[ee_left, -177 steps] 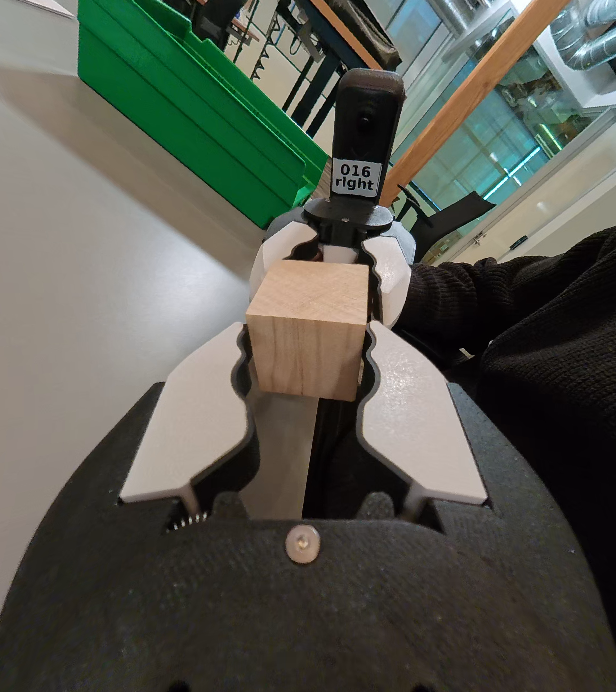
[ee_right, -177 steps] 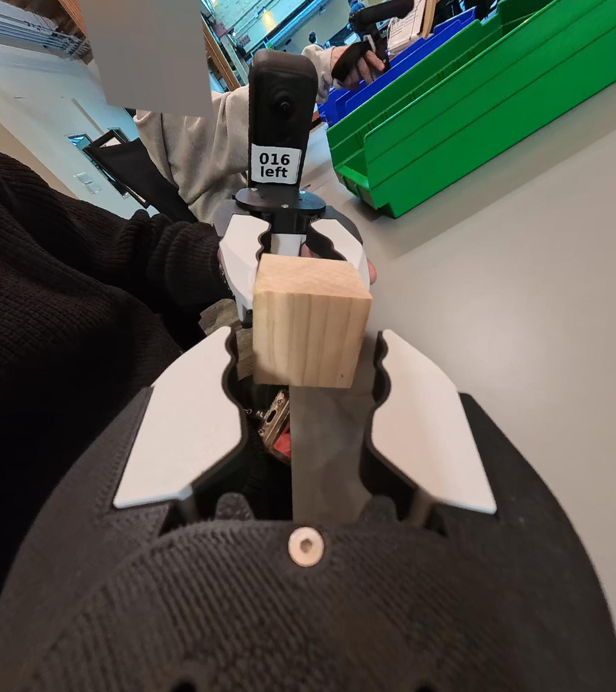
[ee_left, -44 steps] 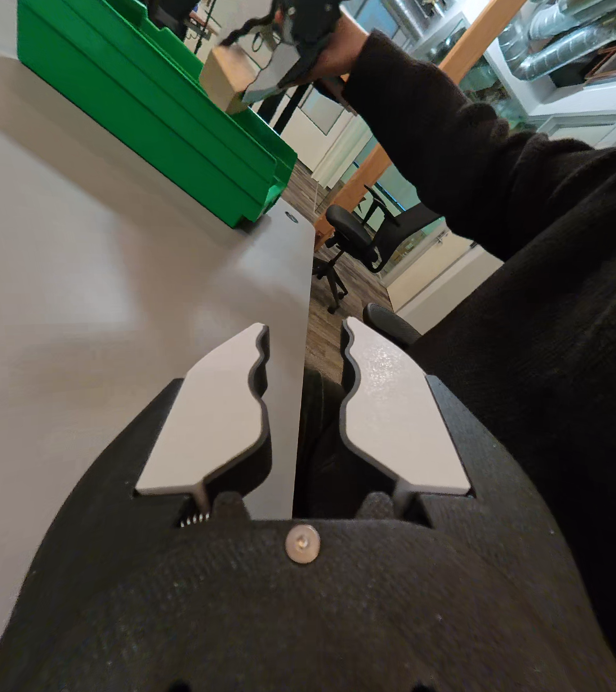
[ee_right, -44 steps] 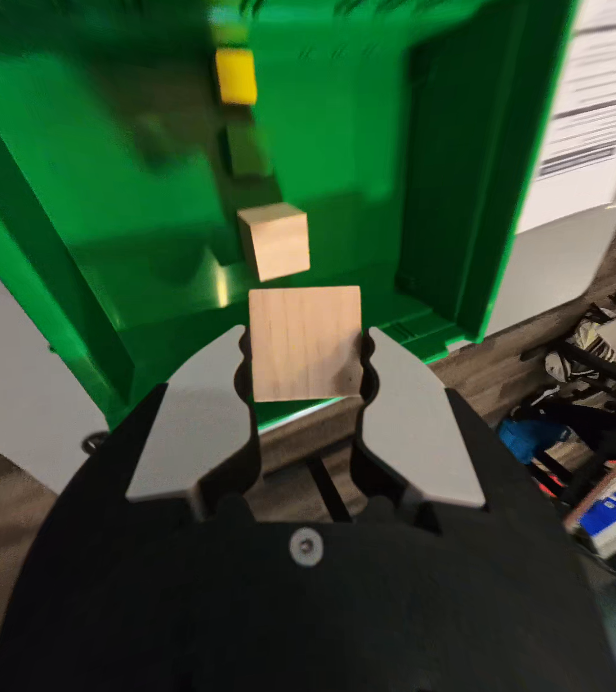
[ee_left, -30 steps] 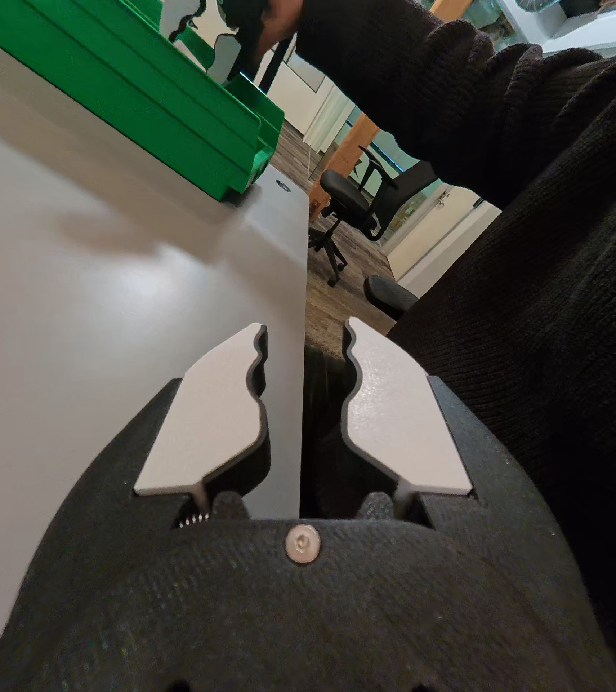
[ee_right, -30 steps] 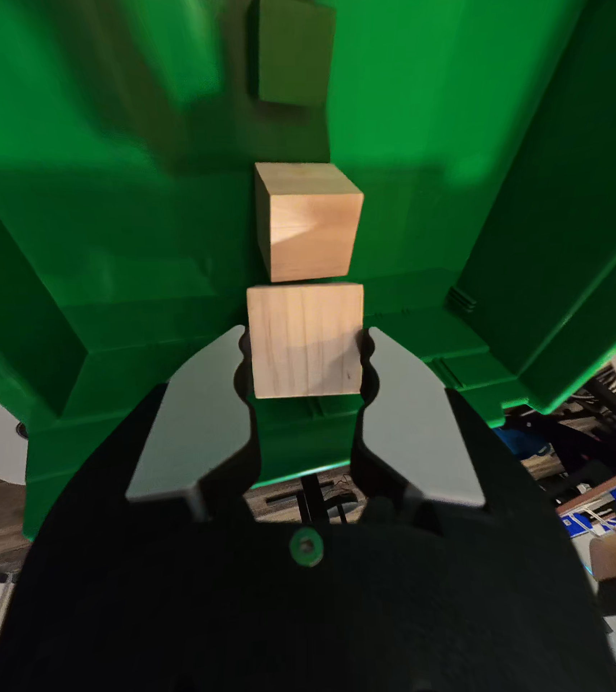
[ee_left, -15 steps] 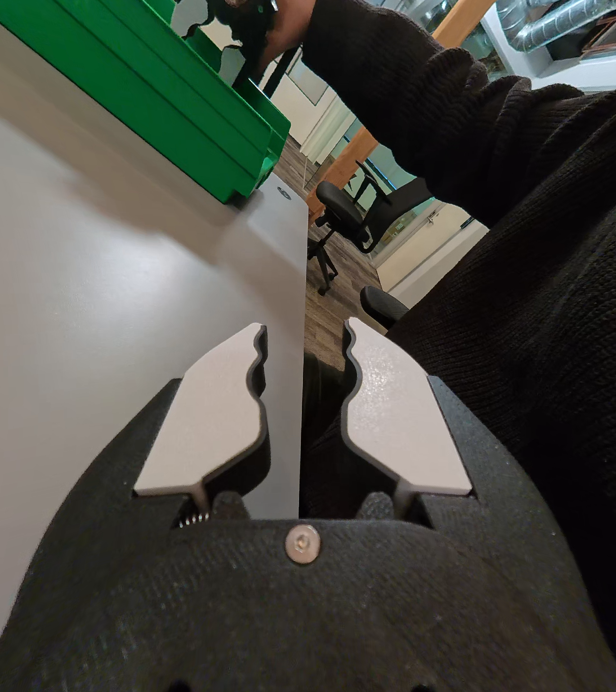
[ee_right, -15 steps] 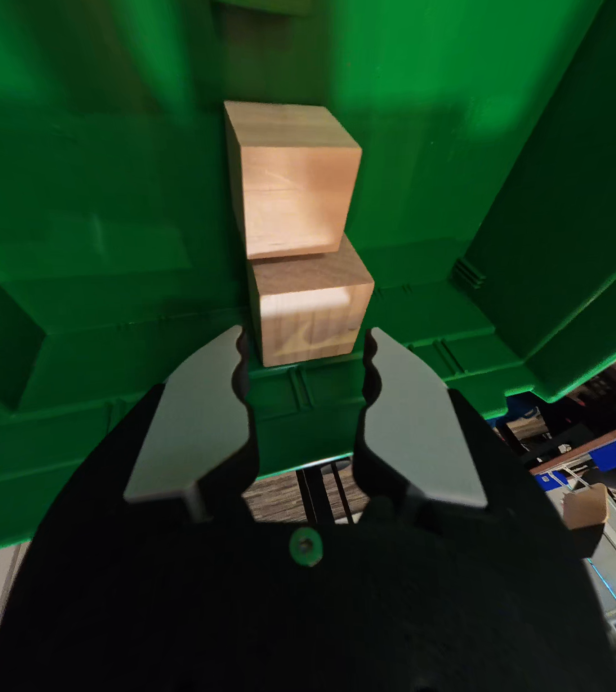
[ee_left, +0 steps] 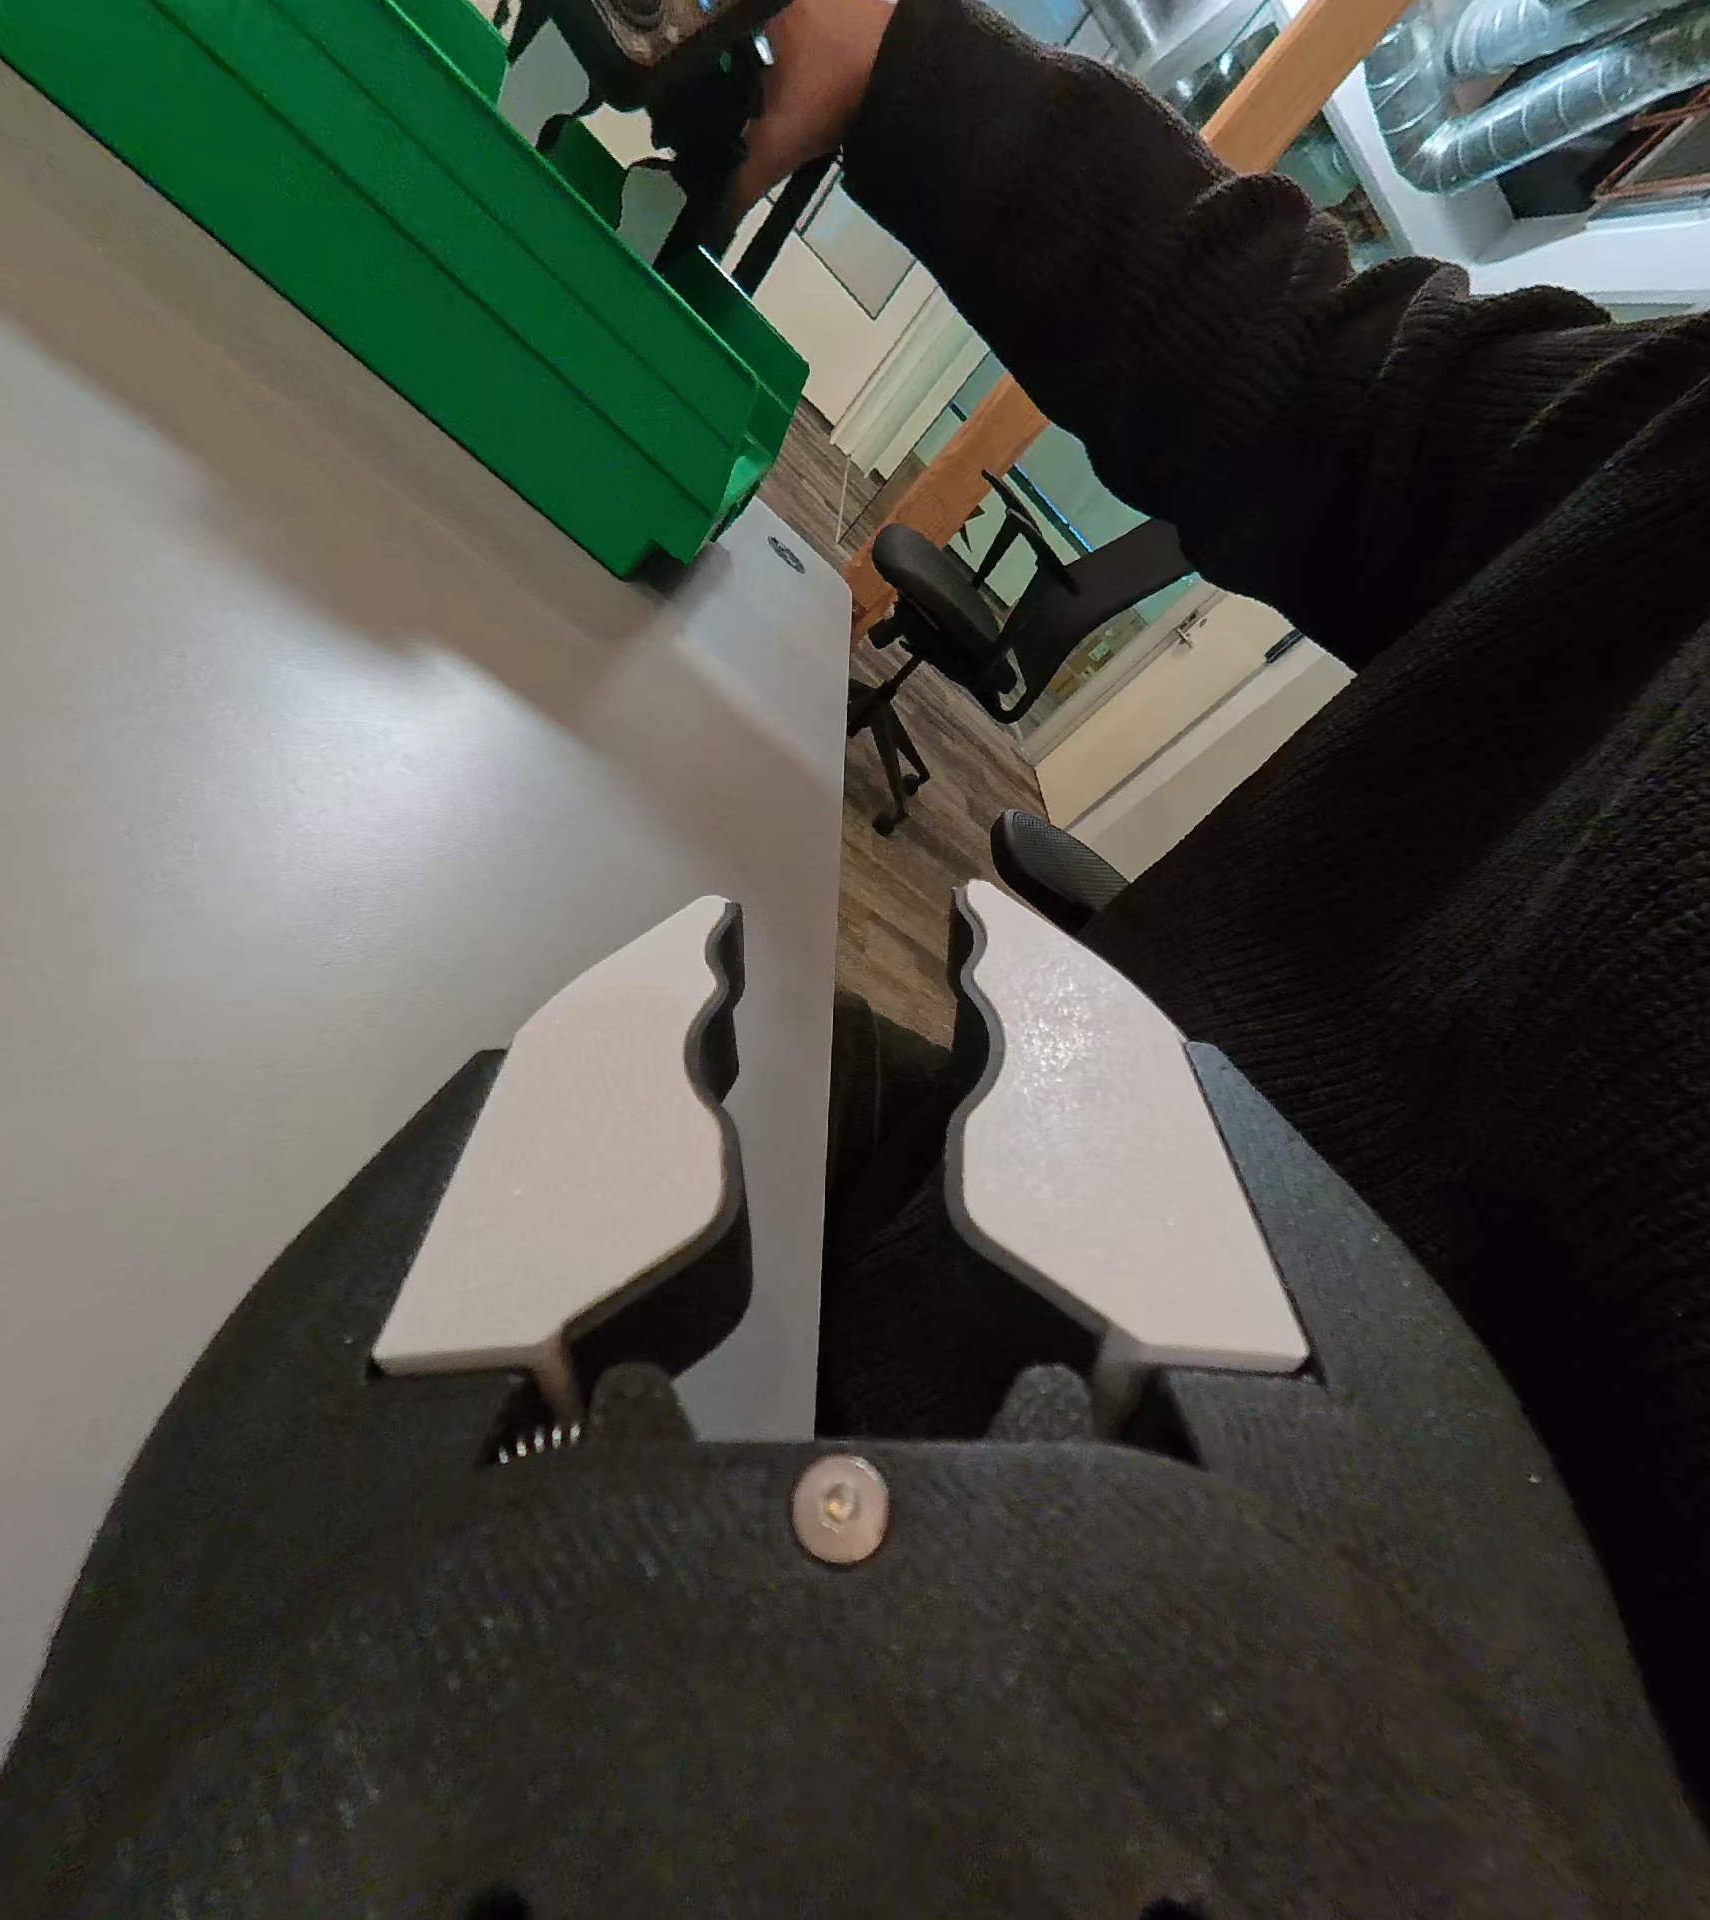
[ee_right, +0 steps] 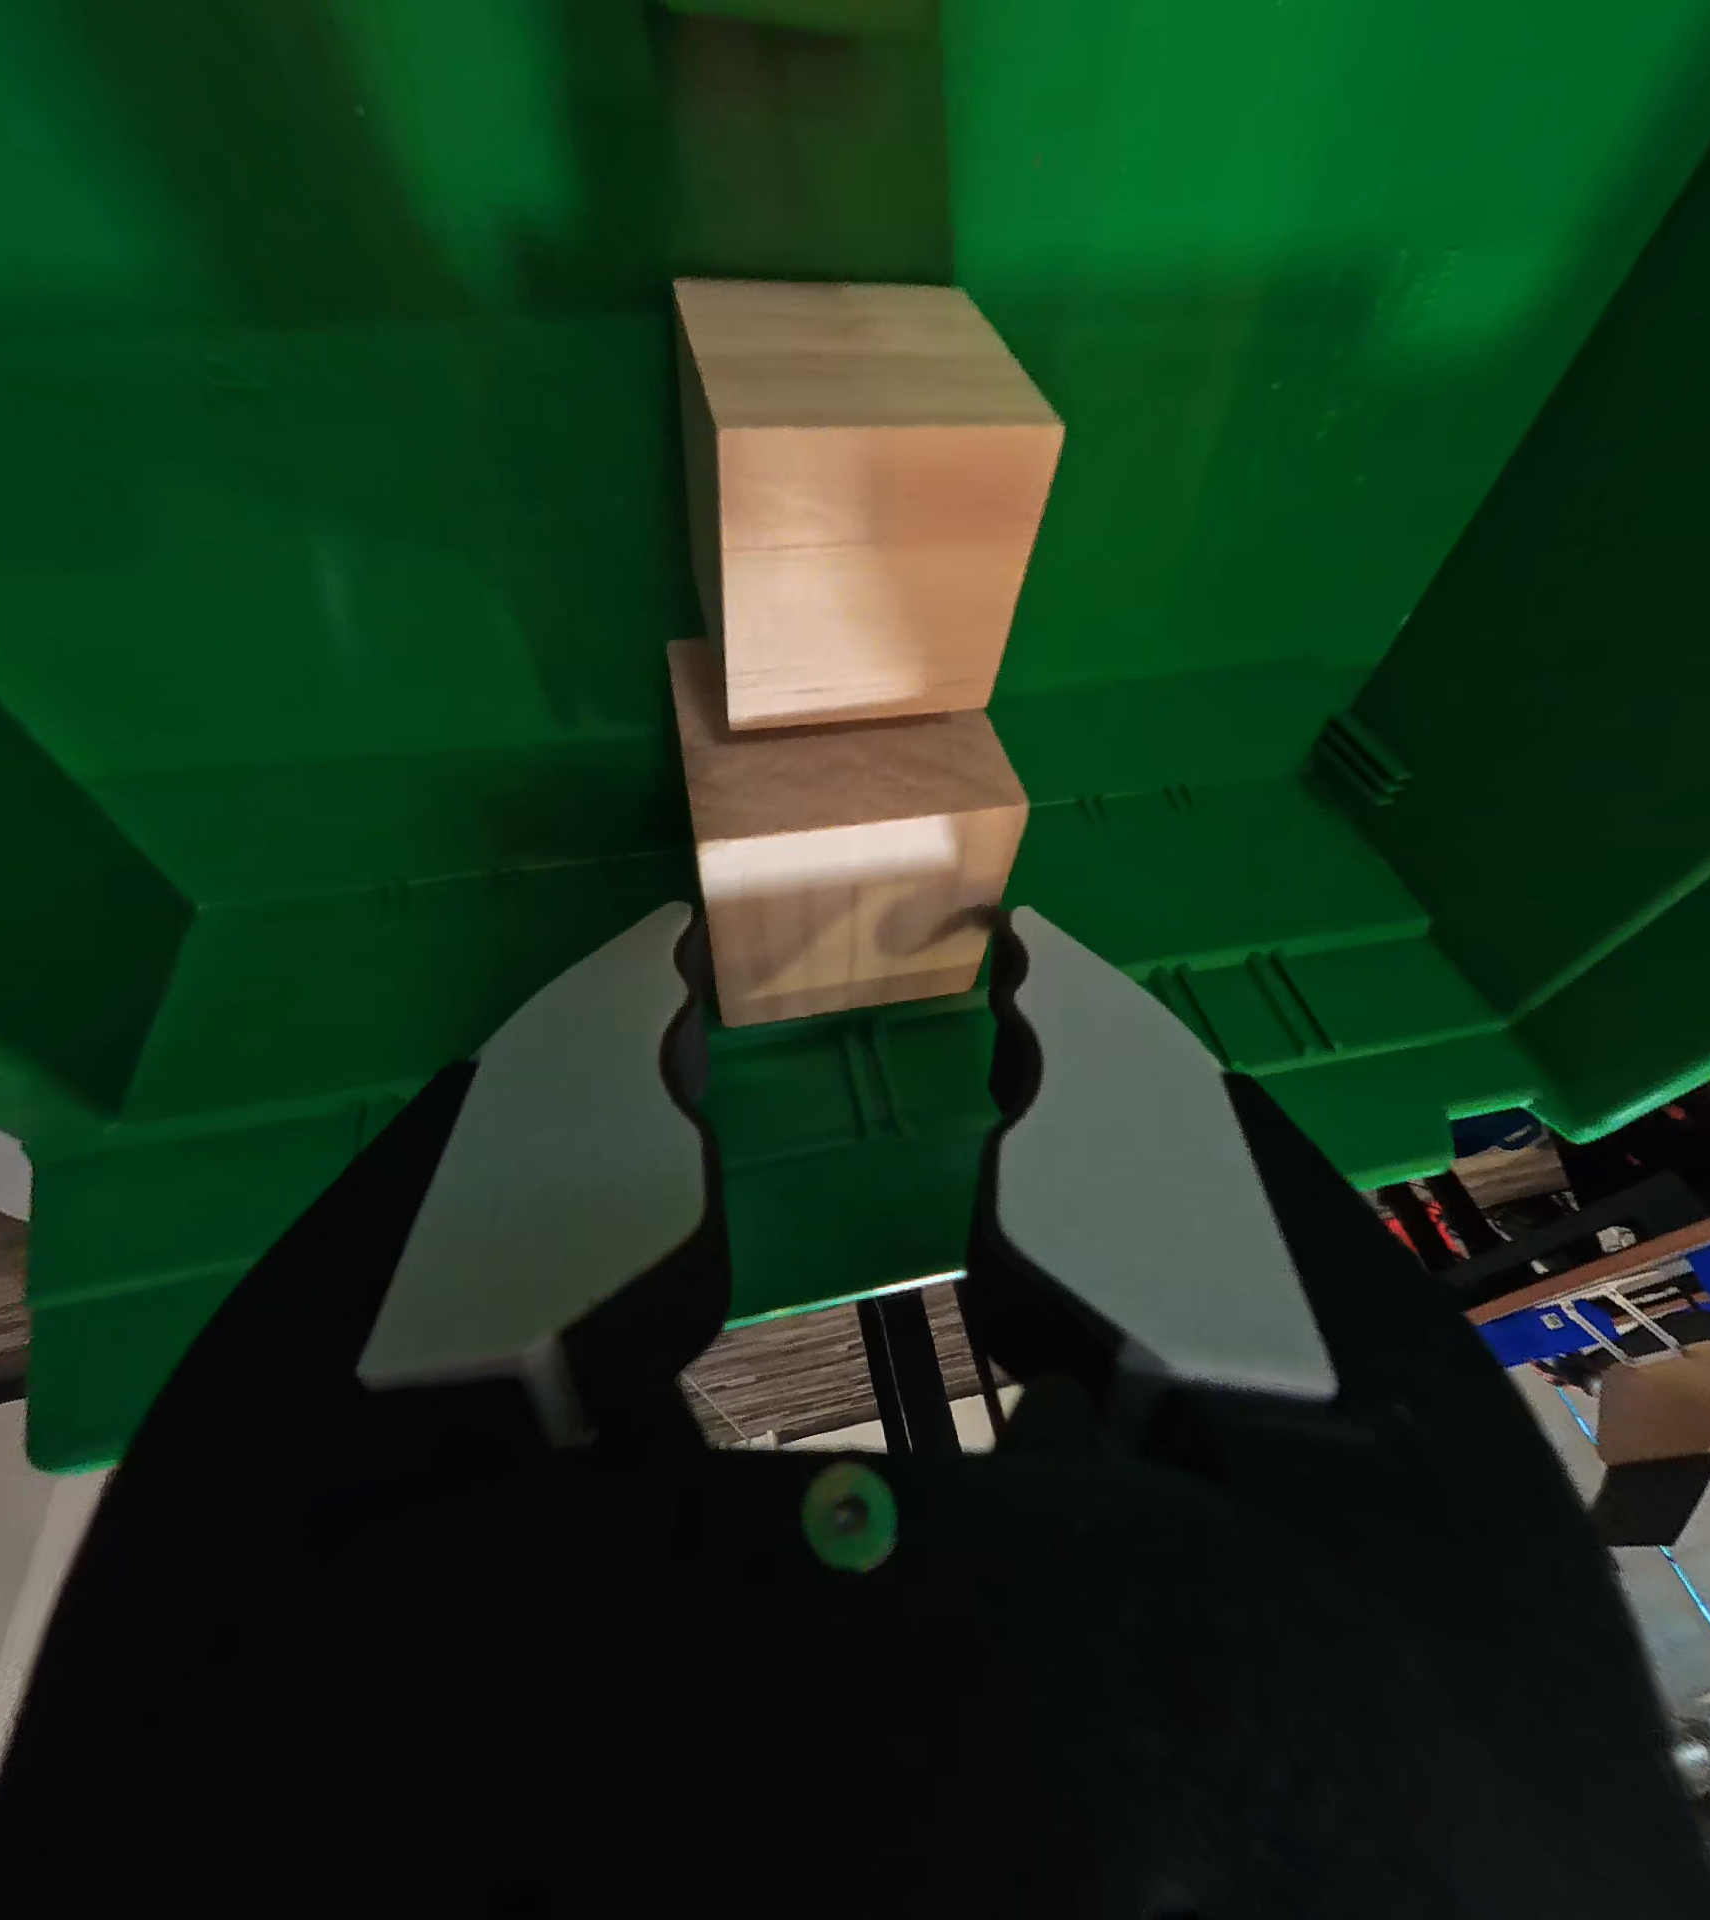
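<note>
Overhead, right gripper [ee_right: 843,971] open, fingers parted, holding nothing; fingertips flank the nearer wooden cube [ee_right: 856,888] lying in the green bin [ee_right: 311,623] by its near wall. Second wooden cube [ee_right: 872,520] touches it, farther in. Left gripper [ee_left: 843,1023] open, empty, straddling the worktop [ee_left: 207,779] near edge; black sleeve [ee_left: 1505,935] alongside.

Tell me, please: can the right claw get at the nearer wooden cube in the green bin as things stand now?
Probably yes. The right claw is open above the green bin, its tips on either side of the nearer wooden cube, and nothing lies between.
</note>
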A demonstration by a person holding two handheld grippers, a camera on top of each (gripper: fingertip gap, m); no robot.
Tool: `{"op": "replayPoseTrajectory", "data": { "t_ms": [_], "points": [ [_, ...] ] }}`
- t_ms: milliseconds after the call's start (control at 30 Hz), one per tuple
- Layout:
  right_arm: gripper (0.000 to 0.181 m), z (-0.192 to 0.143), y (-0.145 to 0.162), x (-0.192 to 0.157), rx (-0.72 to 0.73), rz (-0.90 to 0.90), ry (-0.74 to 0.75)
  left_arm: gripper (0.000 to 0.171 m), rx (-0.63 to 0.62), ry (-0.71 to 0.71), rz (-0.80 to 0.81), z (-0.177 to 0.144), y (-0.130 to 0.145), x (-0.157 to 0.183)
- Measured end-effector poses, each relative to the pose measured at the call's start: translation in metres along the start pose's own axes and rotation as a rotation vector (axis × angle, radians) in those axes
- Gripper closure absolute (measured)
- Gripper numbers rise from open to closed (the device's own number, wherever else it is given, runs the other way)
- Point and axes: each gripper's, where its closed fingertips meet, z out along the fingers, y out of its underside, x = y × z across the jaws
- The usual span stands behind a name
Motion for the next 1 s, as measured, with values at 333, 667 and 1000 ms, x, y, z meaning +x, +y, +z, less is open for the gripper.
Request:
{"op": "replayPoseTrajectory", "data": {
  "t_ms": [333,667,1000],
  "points": [
    [0.111,-0.006,-0.008,0.0,0.041,0.058,-0.002,0.133,0.006,-0.001,-0.015,0.0,-0.001,-0.001],
    [0.113,-0.01,-0.055,0.002,0.167,0.059,-0.017,0.136,0.051,-0.015,-0.046,-0.005,-0.008,-0.008],
    [0.137,-0.004,-0.059,-0.002,0.119,0.045,-0.017,0.136,0.086,0.004,-0.115,-0.009,-0.012,-0.012]
  ]
}}
